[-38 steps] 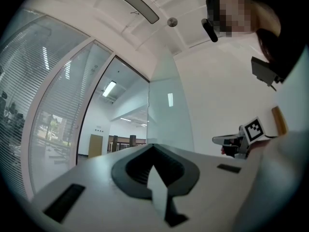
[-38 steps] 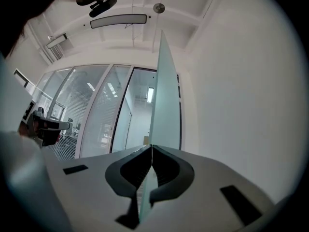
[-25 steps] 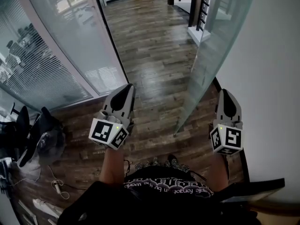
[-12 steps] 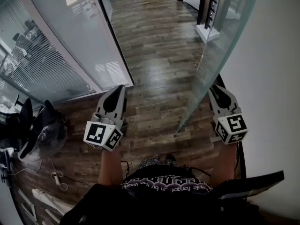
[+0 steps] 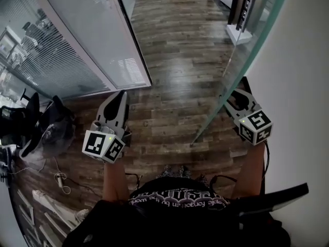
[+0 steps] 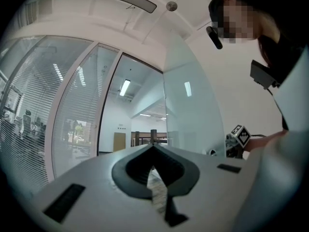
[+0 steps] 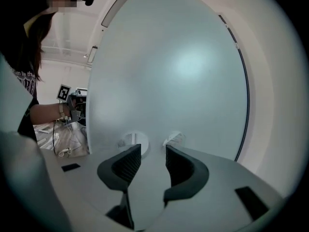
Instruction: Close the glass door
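The glass door (image 5: 241,45) stands swung open on the right, its frosted panel close to the white wall (image 5: 303,60). My right gripper (image 5: 232,95) is low beside the door's bottom end, on the wall side. In the right gripper view the panel (image 7: 169,71) fills the picture, with two round white fittings (image 7: 133,141) just beyond the jaws. The right gripper (image 7: 153,149) has just been opening and now stands open, nothing between its pads. My left gripper (image 5: 121,94) hangs over the wooden floor, shut and empty, its tip (image 6: 153,148) pointing through the doorway; the door (image 6: 190,115) shows at its right.
A curved glass partition with blinds (image 5: 67,45) runs along the left. Black chairs, bags and loose cables (image 5: 31,133) crowd the lower left. The plank floor (image 5: 175,60) leads on through the doorway towards a dark railing (image 5: 247,9).
The right gripper's jaws have gone from shut to open, and it has swung in towards the door's lower end. The left gripper has stayed shut and hardly moved.
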Tool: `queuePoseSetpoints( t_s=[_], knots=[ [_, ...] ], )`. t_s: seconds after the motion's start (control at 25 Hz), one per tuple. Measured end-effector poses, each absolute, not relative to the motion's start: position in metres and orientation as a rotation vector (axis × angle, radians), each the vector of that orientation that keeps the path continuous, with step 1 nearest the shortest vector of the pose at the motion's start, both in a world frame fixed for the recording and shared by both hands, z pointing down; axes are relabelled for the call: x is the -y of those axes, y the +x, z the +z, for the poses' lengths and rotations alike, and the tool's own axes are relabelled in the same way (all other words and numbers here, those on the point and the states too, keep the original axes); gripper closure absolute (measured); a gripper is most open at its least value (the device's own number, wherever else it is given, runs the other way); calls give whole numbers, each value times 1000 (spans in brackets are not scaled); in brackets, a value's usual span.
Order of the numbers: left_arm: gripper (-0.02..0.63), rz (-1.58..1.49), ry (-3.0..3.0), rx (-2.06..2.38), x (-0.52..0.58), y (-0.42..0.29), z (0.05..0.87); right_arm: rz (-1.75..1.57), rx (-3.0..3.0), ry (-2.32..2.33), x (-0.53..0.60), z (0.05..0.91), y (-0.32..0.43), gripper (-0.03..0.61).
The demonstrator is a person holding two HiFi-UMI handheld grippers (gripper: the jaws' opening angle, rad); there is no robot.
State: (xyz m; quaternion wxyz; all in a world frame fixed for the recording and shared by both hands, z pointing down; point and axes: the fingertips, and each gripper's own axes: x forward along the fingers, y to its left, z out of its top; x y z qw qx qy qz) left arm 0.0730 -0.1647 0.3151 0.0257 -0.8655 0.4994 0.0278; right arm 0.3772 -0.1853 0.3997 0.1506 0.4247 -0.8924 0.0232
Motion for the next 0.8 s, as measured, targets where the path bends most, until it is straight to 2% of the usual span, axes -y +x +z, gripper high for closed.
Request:
queuePoseSetpoints(
  t_s=[0.28,0.8],
  knots=[
    [612,-7,-2655,-1575,157,69,327,94,2648,1127,202,399,364,431],
    [612,29,-2597,-1669,141,53,322,181,2631,1218,215,397,354,448]
  ],
)
